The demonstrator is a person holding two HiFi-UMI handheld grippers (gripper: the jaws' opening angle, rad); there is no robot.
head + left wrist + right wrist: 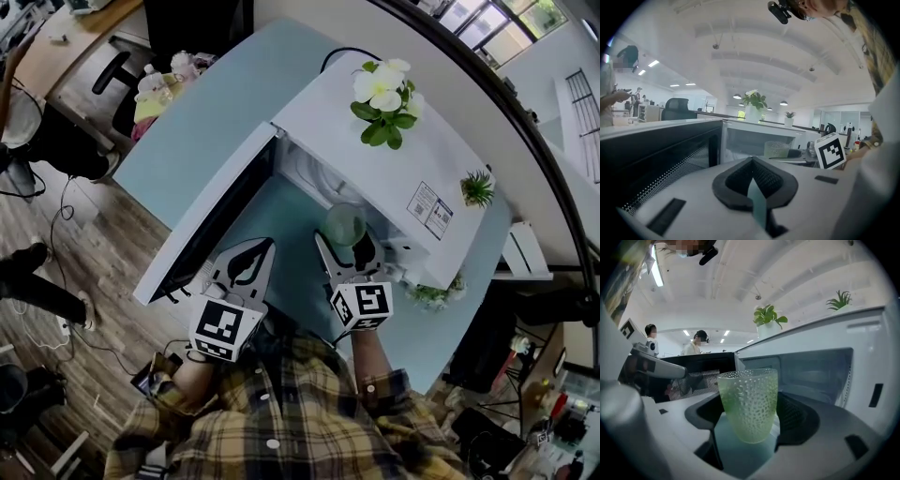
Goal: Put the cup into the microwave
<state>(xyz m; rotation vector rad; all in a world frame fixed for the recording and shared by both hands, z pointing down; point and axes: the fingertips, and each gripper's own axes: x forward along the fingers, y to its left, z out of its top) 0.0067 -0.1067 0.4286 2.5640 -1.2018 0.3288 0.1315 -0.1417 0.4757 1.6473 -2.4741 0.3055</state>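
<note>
Green dimpled glass formed the cup, which stood upright between the two jaws of the right gripper, its sides pressed by the dark pads, so that gripper was clamped on it. From the head view the cup sat at the mouth of the white microwave oven, just in front of the open cavity and not yet fully inside; whether its base touched anything could not be told. The microwave's dark-windowed door hung swung wide toward the person's left, above the pale blue tabletop. The left gripper hovered just beside the right one, near the inner face of the door, and in its own view its jaws were brought together with nothing between them, only a thin sliver of blue table showing through. A white-flowered plant with broad green leaves stood on top of the microwave, and a small spiky green plant sat near the microwave's far corner. The black-and-white marker cube rode on the right gripper, just above the person's plaid sleeve
</note>
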